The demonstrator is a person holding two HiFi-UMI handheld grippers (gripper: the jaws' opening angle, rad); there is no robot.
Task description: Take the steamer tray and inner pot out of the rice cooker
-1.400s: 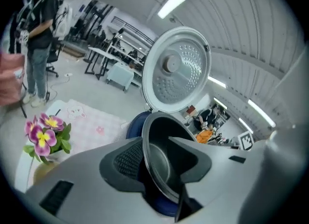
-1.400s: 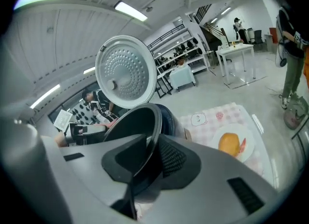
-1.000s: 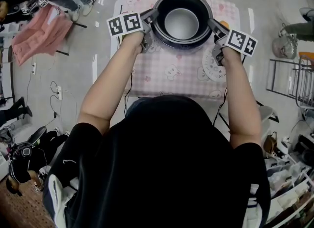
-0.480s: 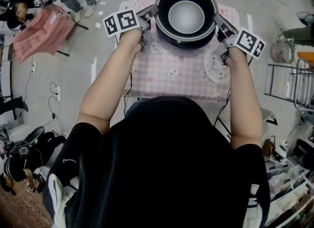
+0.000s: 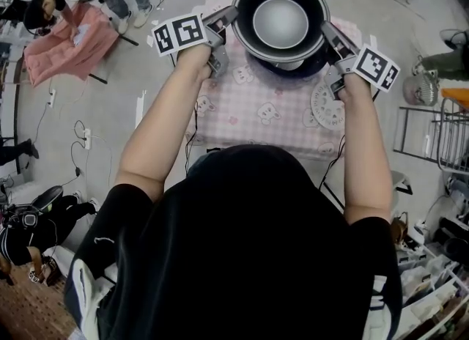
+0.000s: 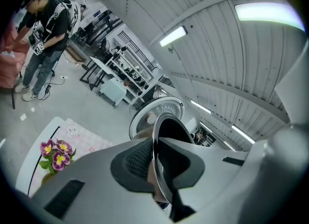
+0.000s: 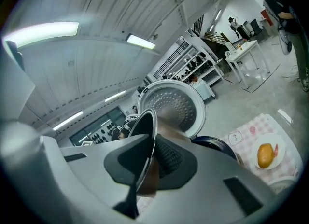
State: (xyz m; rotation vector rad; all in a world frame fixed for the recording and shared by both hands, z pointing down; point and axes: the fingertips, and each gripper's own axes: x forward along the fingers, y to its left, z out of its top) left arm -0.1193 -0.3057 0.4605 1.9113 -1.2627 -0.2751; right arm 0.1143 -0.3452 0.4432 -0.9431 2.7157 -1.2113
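Clamping black round metal inner pot [image 5: 281, 22] by its rim: left claw [image 5: 231, 17] and right claw [image 5: 327, 32], jaws just closed on it, held between them above dark rice cooker [image 5: 311, 58]. Nearly out; set-down left. White dotted disc [image 5: 327, 105] beneath right claw, maybe steamer tray.

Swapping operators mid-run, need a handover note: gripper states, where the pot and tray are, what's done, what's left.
Left gripper: shut on the inner pot rim; jaws have just been closing on it.
Right gripper: same, on the opposite side of the rim.
Inner pot: held in the air over the rice cooker, whose lid is open.
What looks like the steamer tray lies on the table, right of the cooker.
Done: tray out, pot apparently clear.
Left: set the pot down, release.
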